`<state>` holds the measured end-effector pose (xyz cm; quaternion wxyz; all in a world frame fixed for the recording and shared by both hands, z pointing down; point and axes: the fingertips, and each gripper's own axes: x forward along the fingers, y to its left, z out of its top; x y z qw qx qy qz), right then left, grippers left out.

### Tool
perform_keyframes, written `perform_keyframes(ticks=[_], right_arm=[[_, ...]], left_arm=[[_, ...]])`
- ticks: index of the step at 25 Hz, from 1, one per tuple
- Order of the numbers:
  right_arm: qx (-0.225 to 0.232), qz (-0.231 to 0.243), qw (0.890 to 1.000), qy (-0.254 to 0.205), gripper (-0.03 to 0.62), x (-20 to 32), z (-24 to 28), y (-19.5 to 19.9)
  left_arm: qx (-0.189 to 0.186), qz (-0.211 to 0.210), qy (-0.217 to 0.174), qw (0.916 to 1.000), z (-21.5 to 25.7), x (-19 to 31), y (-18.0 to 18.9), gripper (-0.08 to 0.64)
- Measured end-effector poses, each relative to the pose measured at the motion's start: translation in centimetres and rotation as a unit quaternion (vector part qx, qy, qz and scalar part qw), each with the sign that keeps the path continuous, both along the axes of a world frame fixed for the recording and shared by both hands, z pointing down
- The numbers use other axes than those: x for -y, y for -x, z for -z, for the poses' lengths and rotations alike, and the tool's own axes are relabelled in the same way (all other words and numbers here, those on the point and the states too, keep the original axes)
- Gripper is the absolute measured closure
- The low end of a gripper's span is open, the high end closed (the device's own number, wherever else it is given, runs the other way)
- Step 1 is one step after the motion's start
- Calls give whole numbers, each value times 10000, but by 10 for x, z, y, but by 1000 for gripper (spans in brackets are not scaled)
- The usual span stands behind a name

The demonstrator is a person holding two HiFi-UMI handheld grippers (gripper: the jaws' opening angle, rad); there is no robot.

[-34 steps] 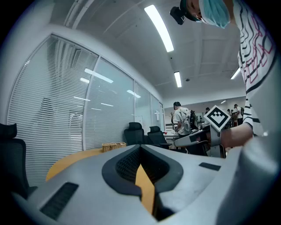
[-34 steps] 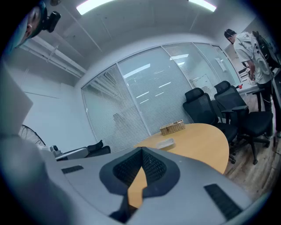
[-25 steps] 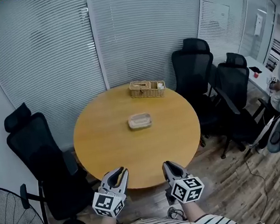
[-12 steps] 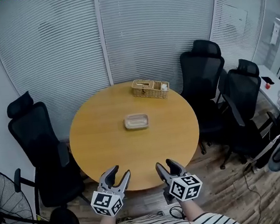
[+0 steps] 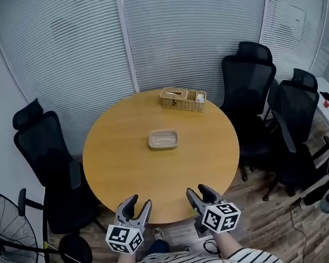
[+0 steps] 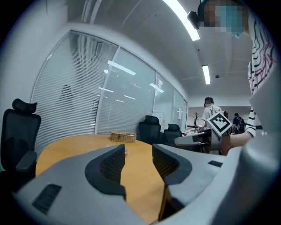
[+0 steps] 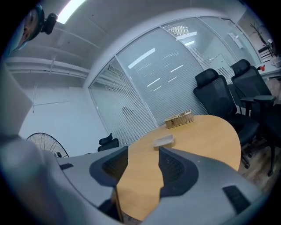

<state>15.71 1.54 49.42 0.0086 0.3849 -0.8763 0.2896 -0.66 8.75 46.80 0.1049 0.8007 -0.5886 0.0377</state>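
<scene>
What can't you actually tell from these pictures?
- Wicker basket: contents too small in the head view.
- Shallow dish: head view too small to show whether it is empty; left claw's own jaw nearly hides it in the left gripper view.
- Fan: cut off by the head view's left edge.

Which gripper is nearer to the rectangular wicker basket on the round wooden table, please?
Right. The right gripper hangs directly opposite the rectangular wicker basket, short of it; the left gripper is offset farther left.
</scene>
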Motion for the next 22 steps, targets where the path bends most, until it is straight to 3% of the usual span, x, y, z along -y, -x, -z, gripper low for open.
perform_keyframes(ticks=[22], right_arm=[[-196, -1105, 9937, -60, 380, 145, 2, 91]], left_arm=[[-91, -847, 14, 9964, -8, 167, 125, 387]])
